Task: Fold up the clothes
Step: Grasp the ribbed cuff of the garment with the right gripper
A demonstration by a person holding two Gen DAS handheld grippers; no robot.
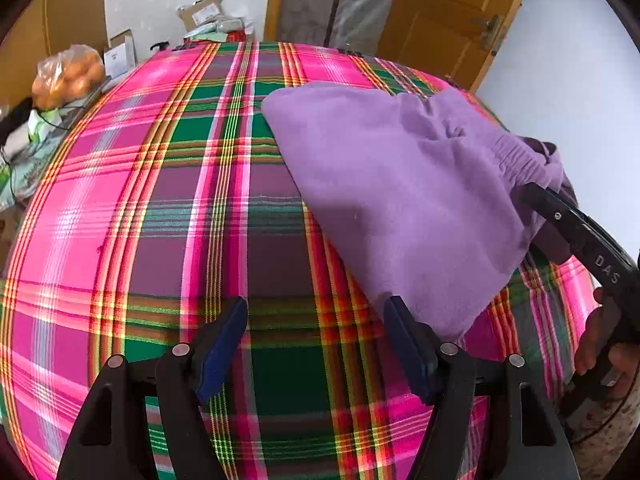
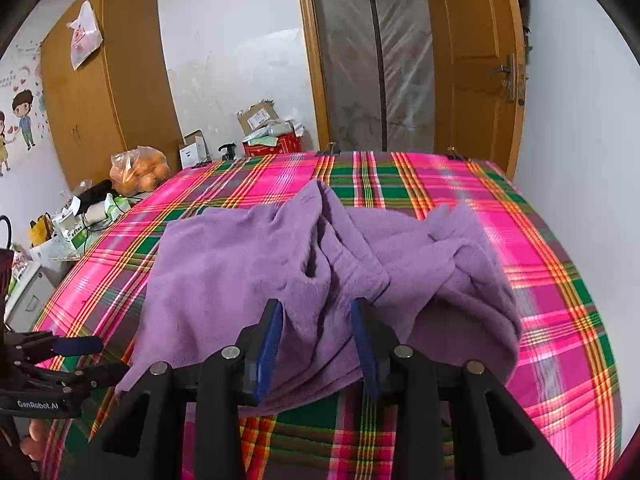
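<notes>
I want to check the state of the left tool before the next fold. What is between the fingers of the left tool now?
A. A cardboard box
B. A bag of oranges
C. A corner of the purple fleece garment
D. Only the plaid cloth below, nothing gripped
D: in the left wrist view the left tool stands open over the pink and green plaid cloth, and the purple fleece garment lies beside its right finger, not gripped.

Your left wrist view skims low over the plaid cloth (image 1: 168, 208) toward the door (image 1: 452, 20); your right looks higher, sharing both.
</notes>
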